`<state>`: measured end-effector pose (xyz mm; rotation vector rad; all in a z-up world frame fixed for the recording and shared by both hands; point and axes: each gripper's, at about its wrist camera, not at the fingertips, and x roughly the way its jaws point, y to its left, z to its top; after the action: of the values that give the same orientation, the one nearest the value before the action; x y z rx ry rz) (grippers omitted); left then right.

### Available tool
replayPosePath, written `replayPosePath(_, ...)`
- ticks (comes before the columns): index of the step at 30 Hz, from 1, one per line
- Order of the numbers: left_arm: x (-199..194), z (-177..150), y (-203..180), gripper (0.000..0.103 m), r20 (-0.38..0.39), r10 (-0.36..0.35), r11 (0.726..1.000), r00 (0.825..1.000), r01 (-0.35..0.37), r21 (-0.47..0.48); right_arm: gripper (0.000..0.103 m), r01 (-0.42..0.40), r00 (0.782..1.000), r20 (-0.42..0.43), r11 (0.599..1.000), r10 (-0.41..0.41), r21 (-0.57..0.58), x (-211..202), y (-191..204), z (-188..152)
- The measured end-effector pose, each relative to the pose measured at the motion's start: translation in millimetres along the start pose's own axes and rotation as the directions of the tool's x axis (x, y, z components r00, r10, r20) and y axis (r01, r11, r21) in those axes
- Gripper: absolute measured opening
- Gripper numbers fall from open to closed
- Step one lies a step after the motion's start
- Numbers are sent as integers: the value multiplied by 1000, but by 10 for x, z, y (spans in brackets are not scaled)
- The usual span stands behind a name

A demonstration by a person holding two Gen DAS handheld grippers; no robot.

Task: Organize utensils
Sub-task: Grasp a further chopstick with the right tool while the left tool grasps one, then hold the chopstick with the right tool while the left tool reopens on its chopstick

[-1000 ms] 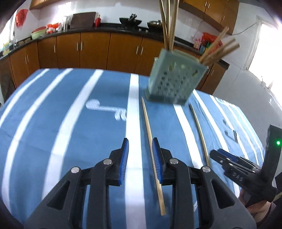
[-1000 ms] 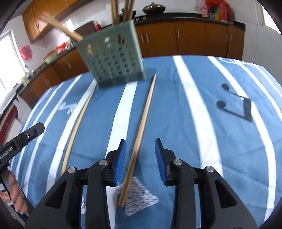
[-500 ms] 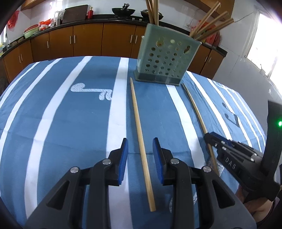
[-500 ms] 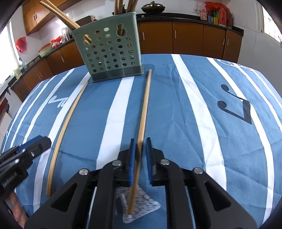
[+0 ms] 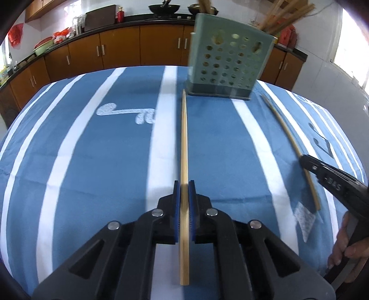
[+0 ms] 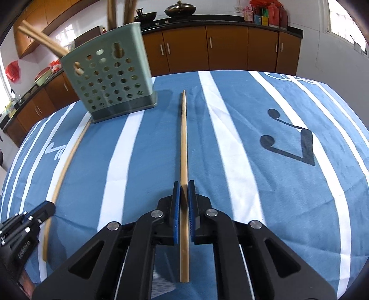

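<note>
Left wrist view: your left gripper [image 5: 184,188] is clamped on one chopstick [image 5: 183,143], your right gripper [image 6: 183,188] on the other chopstick [image 6: 183,138]. Both point lengthwise toward the green utensil holder [image 5: 227,67] standing ahead on the tablecloth [image 5: 92,161]; tip each upright before inserting.

A blue tablecloth [image 5: 92,161] with white stripes covers the table, printed with a white music note [image 5: 126,113] and a dark music note [image 6: 293,140]. Behind stand brown cabinets [image 5: 120,50] under a dark counter [image 5: 138,22] bearing a wok [image 5: 164,8], a red bottle [image 5: 120,16] and a cutting board [image 5: 100,20].
</note>
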<state>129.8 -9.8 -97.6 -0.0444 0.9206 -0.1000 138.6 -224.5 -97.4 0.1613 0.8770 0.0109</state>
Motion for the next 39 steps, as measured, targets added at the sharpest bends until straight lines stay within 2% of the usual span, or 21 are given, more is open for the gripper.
replayPosePath(6, 113, 211, 320, 8, 2, 59, 997, 998, -59, -50, 7, -8, 1000, -3, 1000, 8, -24, 62, -18, 91)
replayPosePath(15, 279, 481, 495, 10, 12, 41, 995, 999, -40, -87, 8, 1, 1000, 5, 998, 0, -60, 230, 13, 293)
replayPosePath(18, 254, 480, 532, 17, 12, 29, 995, 1000, -28, -94, 8, -29, 1000, -4, 999, 29, -42, 198, -40, 289)
replayPosePath(20, 227, 460, 556, 18, 17, 33, 995, 999, -32, -93, 8, -39, 999, -4, 998, 39, -42, 165, -60, 258)
replayPosePath(26, 192, 379, 535, 18, 17, 23, 998, 1000, -22, -66, 8, -43, 999, -7, 997, 42, -62, 122, -45, 173)
replayPosePath(31, 185, 336, 495, 18, 34, 36, 999, 999, -35, -33, 8, -10, 1000, 10, 995, 11, -103, 112, 12, 140)
replayPosePath(39, 179, 327, 543, 18, 37, 16, 998, 999, -14, -60, 9, -5, 1000, 9, 994, 6, -108, 101, 12, 139)
